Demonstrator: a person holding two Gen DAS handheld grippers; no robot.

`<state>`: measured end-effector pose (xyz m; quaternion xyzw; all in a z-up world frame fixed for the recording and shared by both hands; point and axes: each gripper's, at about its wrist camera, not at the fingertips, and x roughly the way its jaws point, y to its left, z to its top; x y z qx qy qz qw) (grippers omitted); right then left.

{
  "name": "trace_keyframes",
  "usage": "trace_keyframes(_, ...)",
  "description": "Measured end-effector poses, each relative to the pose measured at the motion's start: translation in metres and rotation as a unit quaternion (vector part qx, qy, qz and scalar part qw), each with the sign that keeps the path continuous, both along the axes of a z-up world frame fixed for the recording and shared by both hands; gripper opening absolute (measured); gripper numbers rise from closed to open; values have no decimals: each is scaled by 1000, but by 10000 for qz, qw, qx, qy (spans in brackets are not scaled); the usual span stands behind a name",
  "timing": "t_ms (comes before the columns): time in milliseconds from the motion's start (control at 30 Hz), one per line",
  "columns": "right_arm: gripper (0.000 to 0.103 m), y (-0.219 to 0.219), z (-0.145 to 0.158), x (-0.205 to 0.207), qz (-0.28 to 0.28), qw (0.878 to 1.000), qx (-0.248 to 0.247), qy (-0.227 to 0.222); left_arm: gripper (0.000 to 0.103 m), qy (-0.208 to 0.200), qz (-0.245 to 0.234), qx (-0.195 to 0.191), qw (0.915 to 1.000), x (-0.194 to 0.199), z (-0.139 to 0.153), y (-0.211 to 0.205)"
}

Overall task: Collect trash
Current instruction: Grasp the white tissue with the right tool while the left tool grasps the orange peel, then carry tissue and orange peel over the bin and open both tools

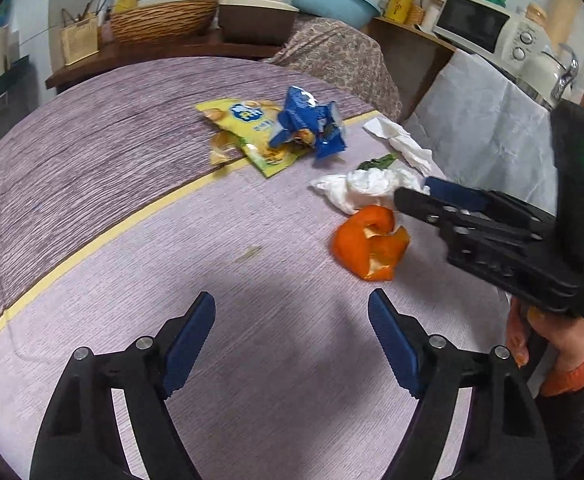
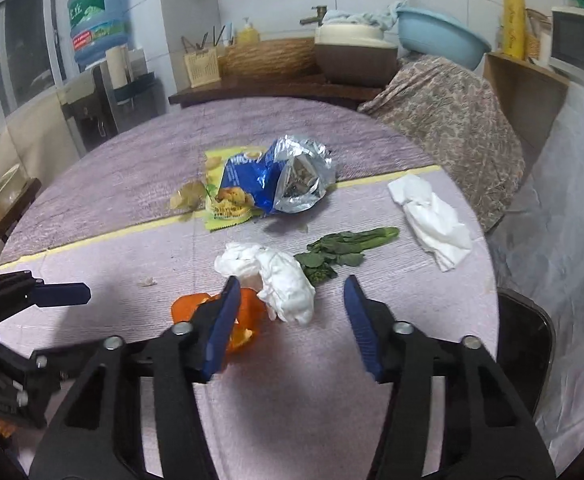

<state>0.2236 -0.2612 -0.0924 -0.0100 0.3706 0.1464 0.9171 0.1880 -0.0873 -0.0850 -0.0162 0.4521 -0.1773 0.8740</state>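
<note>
White and crumpled, a wad of tissue [image 2: 279, 280] is lying on the lilac tablecloth [image 2: 292, 400] just ahead of the right gripper [image 2: 287, 308], sitting between the lines of its two blue pads, which are standing apart with nothing pressed between them. An orange peel [image 2: 215, 312] is resting just beside the tissue, partly hidden behind the left-hand pad in the right wrist view. The tissue's long axis is running away from the claw and slightly to the left, so a short push forward looks like the move that would bring the pads around it. The right gripper is the nearer of the two; the left gripper [image 1: 292, 320] is hovering over bare cloth with its jaws wide and empty, the peel [image 1: 368, 240] lying ahead and to its right.

Beyond, a green leafy stem [image 2: 344, 248] is lying crosswise, a second tissue [image 2: 432, 220] is sitting farther right, and a blue foil packet [image 2: 279, 176] is lying on a yellow wrapper [image 2: 219, 208] across a yellow stripe [image 2: 111, 236] in the cloth. A wicker basket [image 2: 267, 56], a blue basin [image 2: 440, 36] and a water bottle [image 2: 95, 20] are lining the tiled kitchen wall behind.
</note>
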Motion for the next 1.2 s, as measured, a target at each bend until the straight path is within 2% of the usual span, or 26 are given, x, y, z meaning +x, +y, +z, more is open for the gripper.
trace_keyframes(33, 24, 2, -4, 4, 17, 9999, -60, 87, 77, -13, -47, 22, 10000, 2, -1, -4)
trace_keyframes(67, 18, 3, -5, 6, 21, 9999, -38, 129, 77, -42, -86, 68, 9999, 5, -1, -9)
trace_keyframes(133, 17, 0, -5, 2, -35, 9999, 93, 63, 77, -72, -143, 229, 9996, 12, -4, -19)
trace_keyframes(233, 15, -8, -2, -8, -142, 9996, 260, -29, 74, -26, -227, 275, 9994, 18, -8, -28)
trace_keyframes(467, 15, -35, 11, -39, -500, 9972, 419, -364, 55, 59, -296, 224, 9993, 28, -13, -41)
trace_keyframes(667, 15, -51, 11, -58, -695, 9954, 459, -463, 24, 101, -407, 211, 9989, 29, -17, -51)
trace_keyframes(867, 15, -63, 14, -77, -894, 9923, 499, -692, 18, 85, -401, -45, 9991, 19, -12, -48)
trace_keyframes(1200, 15, -100, 11, -107, -1225, 9853, 874, -803, 16, -280, -621, -433, 9967, -8, 20, -57)
